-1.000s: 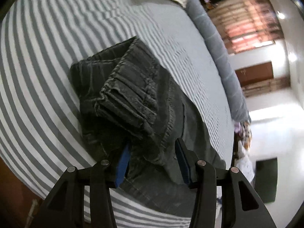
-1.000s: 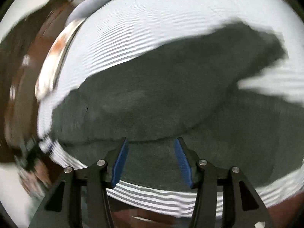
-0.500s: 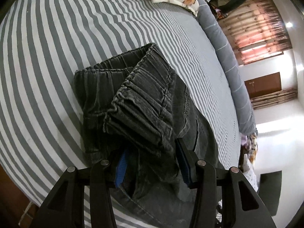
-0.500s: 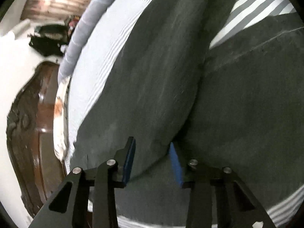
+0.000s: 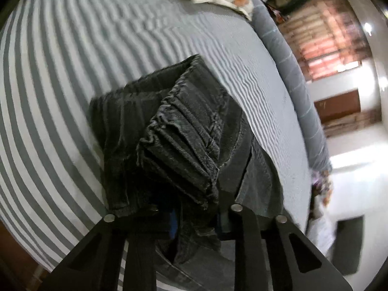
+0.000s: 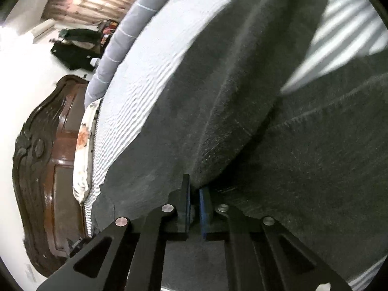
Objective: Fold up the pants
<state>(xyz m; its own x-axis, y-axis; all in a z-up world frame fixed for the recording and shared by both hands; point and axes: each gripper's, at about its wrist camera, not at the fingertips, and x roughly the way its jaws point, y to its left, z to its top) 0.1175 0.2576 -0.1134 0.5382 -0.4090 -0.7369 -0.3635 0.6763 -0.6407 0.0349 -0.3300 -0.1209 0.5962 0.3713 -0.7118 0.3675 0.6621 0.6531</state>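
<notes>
Dark pants (image 5: 174, 133) lie partly folded on the striped bed (image 5: 60, 84), waistband bunched on top. Left hand-held gripper (image 5: 196, 218): jaws have just been closing, now clamped on the gathered waistband fabric. Right hand-held gripper (image 6: 194, 206): jaws have just been closing, pads nearly together, pinching a fold of the pants (image 6: 242, 121). No containers in view.
</notes>
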